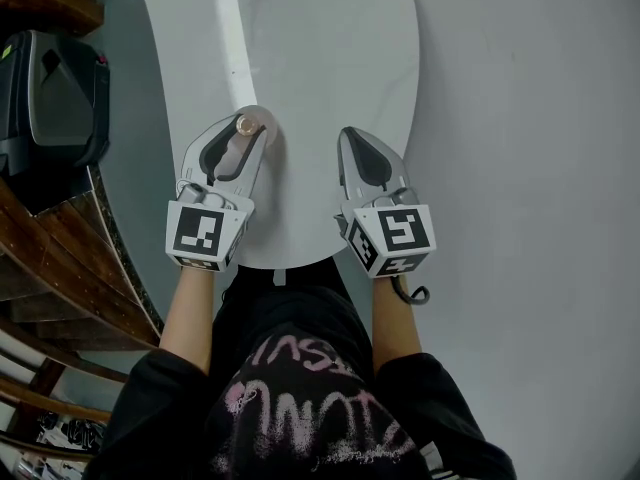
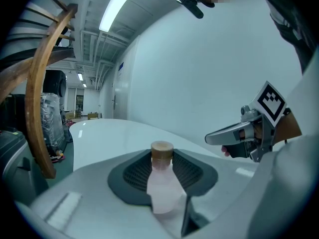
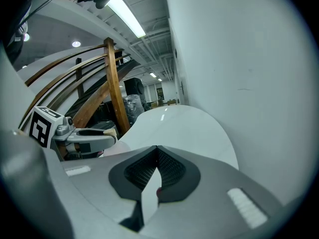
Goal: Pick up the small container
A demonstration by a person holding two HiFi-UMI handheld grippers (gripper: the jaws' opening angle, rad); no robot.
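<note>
We hold the small container (image 2: 162, 183) in the left gripper's (image 1: 243, 138) jaws near the worktop (image 1: 300, 48) edge; the right gripper's (image 1: 355, 140) jaws are together, empty; next, we'd judge, a steady lift

- Large indoor hall — workshop or lab type.
- Bare ceiling with exposed ducts (image 2: 97, 39) and a tube light (image 2: 117, 4).
- Plain white wall (image 2: 199, 83), white table (image 1: 300, 28), curved wooden rails (image 3: 112, 83).
- Wrapped goods (image 2: 52, 118) at the far end.
</note>
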